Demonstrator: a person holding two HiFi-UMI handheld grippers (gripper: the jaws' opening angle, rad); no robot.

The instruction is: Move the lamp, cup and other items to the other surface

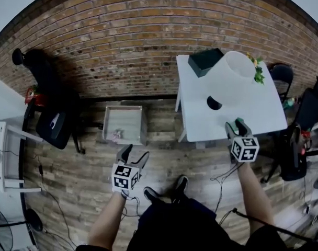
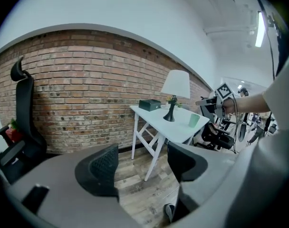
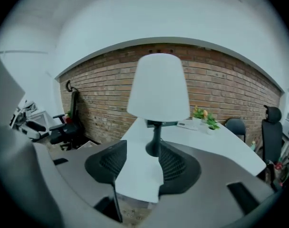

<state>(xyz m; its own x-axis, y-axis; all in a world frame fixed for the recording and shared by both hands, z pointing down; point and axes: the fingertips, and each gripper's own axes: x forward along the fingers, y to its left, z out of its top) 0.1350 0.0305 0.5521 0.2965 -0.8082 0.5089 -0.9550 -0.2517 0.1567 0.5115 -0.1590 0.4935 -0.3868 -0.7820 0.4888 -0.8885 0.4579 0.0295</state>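
A brick wall (image 1: pixel 122 46) and a plank floor (image 1: pixel 86 192) frame the room. The white surface (image 1: pixel 201 122) stands against that wall, on the person's right. On it the lamp (image 3: pixel 158 87) stands upright, long axis vertical, with a dark stem and base under a white shade. The right claw (image 1: pixel 236 124) hovers at the surface's near edge, jaws apart and nothing between them. The stem lies straight ahead of it, beyond the tips, so this hand looks best placed to take the lamp. The left claw (image 1: pixel 135 153) is over the floor, well apart from the surface, jaws likewise spread and empty. A dark box (image 2: pixel 149 104) and a small plant (image 3: pixel 204 114) sit toward the wall. The green cup (image 2: pixel 194 120) stands near the lamp's base.
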